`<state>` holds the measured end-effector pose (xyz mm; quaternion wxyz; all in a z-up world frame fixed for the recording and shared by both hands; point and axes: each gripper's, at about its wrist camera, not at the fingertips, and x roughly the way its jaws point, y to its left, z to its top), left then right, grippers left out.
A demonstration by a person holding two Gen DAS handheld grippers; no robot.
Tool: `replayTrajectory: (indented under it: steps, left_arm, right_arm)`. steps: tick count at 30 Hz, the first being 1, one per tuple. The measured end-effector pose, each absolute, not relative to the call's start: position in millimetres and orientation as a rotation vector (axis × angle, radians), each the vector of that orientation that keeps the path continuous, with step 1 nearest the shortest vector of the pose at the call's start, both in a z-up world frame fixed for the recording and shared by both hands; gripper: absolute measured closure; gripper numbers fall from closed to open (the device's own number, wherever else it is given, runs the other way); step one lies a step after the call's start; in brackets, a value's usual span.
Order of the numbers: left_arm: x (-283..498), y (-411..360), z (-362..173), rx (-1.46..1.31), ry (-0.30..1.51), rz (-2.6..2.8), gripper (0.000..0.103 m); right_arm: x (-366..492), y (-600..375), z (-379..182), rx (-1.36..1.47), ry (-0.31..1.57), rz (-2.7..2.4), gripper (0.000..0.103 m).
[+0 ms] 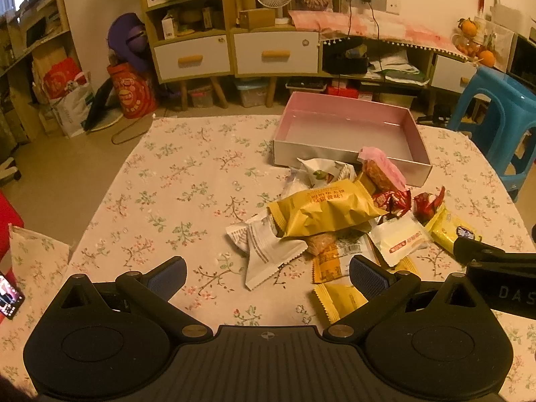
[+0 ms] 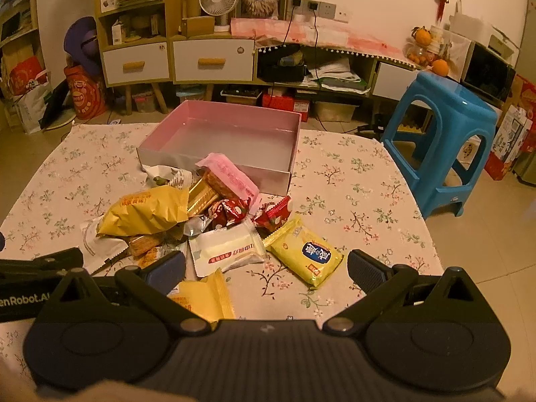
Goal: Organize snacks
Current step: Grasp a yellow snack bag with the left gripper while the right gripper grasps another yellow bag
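Right wrist view showed the right gripper [image 2: 266,273] nearest, its 2 fingers spread wide and holding nothing, poised low over the near edge of the flowered tablecloth [image 2: 351,181]. Just beyond its fingers lay a yellow packet [image 2: 306,256] with a blue label, flat on the cloth and clear of the heap, and beside it a white packet [image 2: 226,246] with a red stripe. Both looked light, thin and crinkly; I judged the film would be slippery and the biscuit inside might crack, so a gentle pinch across a sealed, serrated end seemed the safest hold.

From the left wrist, the left gripper [image 1: 268,276] also stood spread and empty, with a white wrapper [image 1: 264,251] lying between and just past its fingertips.

Farther in, the heap held a puffy mustard-yellow bag [image 1: 321,207] resting on top of other wrappers; it appeared air-filled and soft, likely to squash or slide if squeezed in the middle. Near it sat 2 small red sweets [image 2: 254,212] and a pink packet [image 2: 231,176] leaning against the box.

Behind the heap, the pink box [image 2: 214,160] stood open with nothing in it, touching the snacks at its near wall. By that, no snack had yet been put away.
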<state>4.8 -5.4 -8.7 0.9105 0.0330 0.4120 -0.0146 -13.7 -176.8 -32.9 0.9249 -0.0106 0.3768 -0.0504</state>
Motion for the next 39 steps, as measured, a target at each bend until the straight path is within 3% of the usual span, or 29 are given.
replayTrajectory:
  steps: [9,18,39]
  left_arm:
    - [19.9,16.5,11.4,-0.001,0.761,-0.101,0.0]
    - [68.4,6.3,-1.6,0.026,0.886,-0.313,0.0]
    - [128.2,-38.0,-79.9,0.514,0.876,-0.804,0.0]
  right_arm:
    - [5.3,-197.1,-5.0,-0.007,0.788,-0.029,0.0]
    - [32.1,-195.4,-10.9,-0.027,0.89,0.258,0.0]
    - [43.0,-171.2,-71.5,-0.26,0.965,0.703,0.0]
